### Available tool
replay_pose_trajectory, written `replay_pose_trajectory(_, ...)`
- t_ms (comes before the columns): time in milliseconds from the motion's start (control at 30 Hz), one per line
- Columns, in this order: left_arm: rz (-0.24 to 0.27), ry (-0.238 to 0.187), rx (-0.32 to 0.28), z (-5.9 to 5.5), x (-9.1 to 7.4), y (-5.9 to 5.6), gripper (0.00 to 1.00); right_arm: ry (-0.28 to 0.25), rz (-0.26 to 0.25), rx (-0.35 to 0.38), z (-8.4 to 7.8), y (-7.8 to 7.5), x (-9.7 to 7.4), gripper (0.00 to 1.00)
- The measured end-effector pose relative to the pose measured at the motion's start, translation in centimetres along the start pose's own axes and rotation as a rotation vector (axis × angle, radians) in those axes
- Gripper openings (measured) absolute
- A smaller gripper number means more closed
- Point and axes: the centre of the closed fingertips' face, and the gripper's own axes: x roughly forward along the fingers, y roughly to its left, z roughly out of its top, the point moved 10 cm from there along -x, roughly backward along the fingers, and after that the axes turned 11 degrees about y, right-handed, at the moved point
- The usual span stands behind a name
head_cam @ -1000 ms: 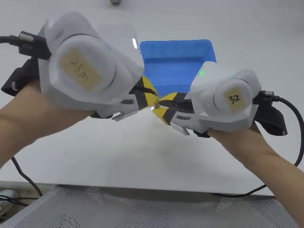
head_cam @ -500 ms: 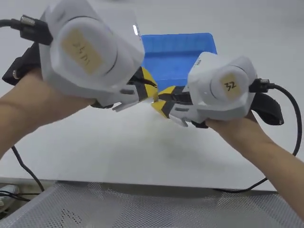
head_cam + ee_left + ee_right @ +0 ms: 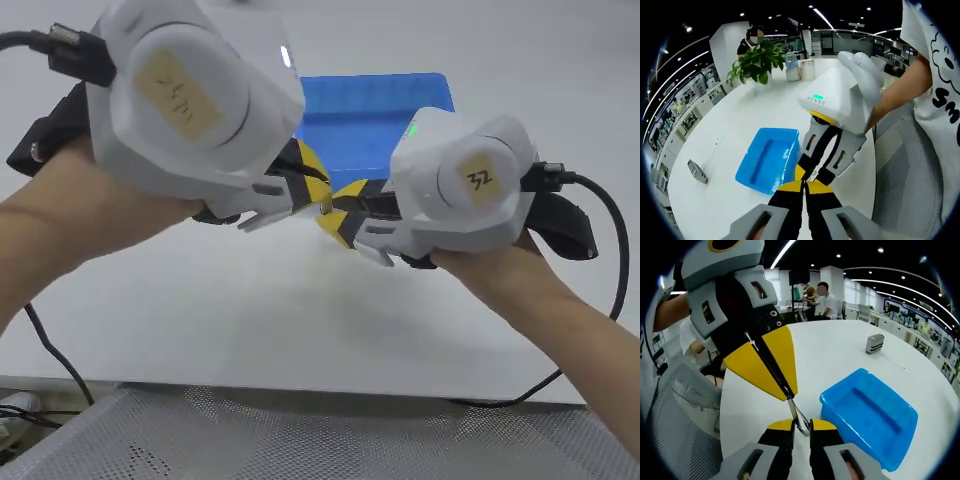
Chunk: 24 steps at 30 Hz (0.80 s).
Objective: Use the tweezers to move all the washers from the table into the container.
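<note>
Remaining tip to tip as a second ago, the left gripper [image 3: 788, 392] stays clamped on the tweezers [image 3: 796, 412], the right gripper [image 3: 801, 429] flanks their free end (clamping cannot be told), and the blue container [image 3: 870, 412] lies just beyond both tips: handover judged incomplete, washers pending.

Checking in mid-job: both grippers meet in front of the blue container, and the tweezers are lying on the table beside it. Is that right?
Not quite. The tweezers are not lying on the table: the right gripper view shows the left gripper shut on them, their end reaching between the right gripper's jaws. Both grippers do meet in front of the blue container.
</note>
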Motion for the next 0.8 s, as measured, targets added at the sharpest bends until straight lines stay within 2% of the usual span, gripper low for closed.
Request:
replay_pose_trajectory(67, -0.001, 0.002, 0.005, 0.0, 0.0, 0.0, 0.00, 0.012, 0.001, -0.038, 0.0, -0.1, 0.1, 0.07)
replay_pose_trajectory(133, -0.007, 0.005, 0.004, 0.1, 0.0, 0.0, 0.00, -0.001, 0.026, -0.028, 0.0, -0.1, 0.1, 0.06)
replay_pose_trajectory(333, -0.009, 0.017, 0.035, 0.5, 0.2, -0.2, 0.00, 0.005, 0.024, -0.012, -0.2, -0.3, 0.1, 0.05)
replay_pose_trajectory(400, -0.010, 0.025, 0.050, 0.7, 0.1, -0.3, 0.00, 0.008, 0.016, -0.029, -0.1, -0.2, -0.1, 0.05)
replay_pose_trajectory(500, -0.005, 0.021, 0.058, 1.1, -0.3, -0.2, 0.00, 0.012, -0.003, -0.051, 0.2, -0.2, -0.6, 0.04)
replay_pose_trajectory(800, 0.012, 0.010, 0.085, 2.2, -2.0, 0.0, 0.00, -0.002, -0.017, -0.071, 1.4, -0.4, -2.2, 0.04)
